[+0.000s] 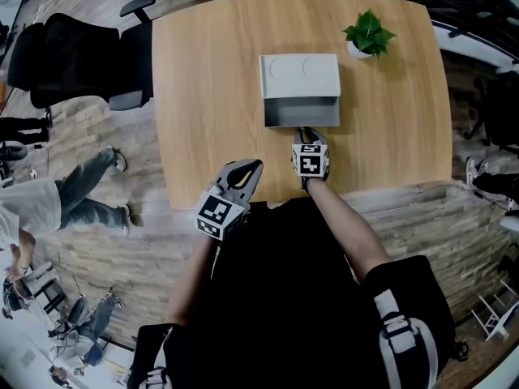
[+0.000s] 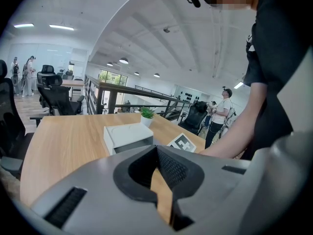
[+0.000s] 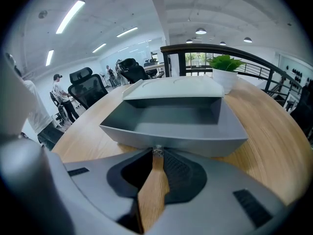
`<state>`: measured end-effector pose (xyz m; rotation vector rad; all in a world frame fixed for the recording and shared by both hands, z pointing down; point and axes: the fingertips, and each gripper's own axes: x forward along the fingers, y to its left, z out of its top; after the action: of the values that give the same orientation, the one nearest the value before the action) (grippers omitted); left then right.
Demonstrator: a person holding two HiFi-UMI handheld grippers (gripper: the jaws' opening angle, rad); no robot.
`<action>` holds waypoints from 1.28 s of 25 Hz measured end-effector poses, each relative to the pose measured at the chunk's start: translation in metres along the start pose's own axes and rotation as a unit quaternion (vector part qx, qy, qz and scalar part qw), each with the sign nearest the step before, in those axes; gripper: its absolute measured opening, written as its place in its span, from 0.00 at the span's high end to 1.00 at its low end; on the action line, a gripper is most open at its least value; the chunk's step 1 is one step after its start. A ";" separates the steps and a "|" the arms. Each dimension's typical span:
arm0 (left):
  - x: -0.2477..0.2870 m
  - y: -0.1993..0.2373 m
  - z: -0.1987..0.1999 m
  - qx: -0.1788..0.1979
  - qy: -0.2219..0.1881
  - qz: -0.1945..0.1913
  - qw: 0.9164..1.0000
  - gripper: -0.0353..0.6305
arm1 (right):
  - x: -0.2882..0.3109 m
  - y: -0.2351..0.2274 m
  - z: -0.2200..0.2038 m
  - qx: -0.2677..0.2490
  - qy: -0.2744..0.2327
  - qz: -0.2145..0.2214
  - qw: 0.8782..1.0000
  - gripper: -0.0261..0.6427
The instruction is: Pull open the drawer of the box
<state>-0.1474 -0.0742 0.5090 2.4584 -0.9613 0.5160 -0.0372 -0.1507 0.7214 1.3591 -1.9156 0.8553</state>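
Found drawer [image 1: 302, 113] drawn well out of box [image 1: 298, 75], right gripper [image 1: 303, 134] fingers pinching its knob [image 3: 157, 151], left gripper [image 1: 253, 167] fingers closed, empty; likely only release remaining.

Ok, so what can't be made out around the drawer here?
- The knob: in the right gripper view it is tiny and mostly covered by the right gripper's fingers; in the head view it is hidden beneath that gripper.
- The drawer's rear: in both views it is tucked under the box top.
- The drawer front: in the left gripper view it is hidden behind the left gripper's body.
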 end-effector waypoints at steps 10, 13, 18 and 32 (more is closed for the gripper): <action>0.001 -0.007 -0.002 0.001 -0.001 -0.008 1.000 0.91 | -0.013 0.008 -0.019 -0.014 0.007 0.007 1.000 0.84; 0.002 -0.011 -0.002 0.003 -0.004 -0.010 1.000 0.91 | -0.014 0.007 -0.023 -0.015 0.004 0.007 1.000 0.84; 0.000 -0.016 -0.005 0.003 -0.006 -0.010 1.000 0.91 | -0.017 0.005 -0.023 -0.019 0.000 0.005 1.000 0.84; 0.001 -0.022 -0.013 -0.015 -0.023 0.016 0.999 0.91 | -0.030 0.001 -0.036 -0.033 -0.014 0.061 0.997 0.81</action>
<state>-0.1331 -0.0533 0.5139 2.4409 -1.0221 0.4543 -0.0259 -0.1050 0.7186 1.2309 -2.0472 0.8280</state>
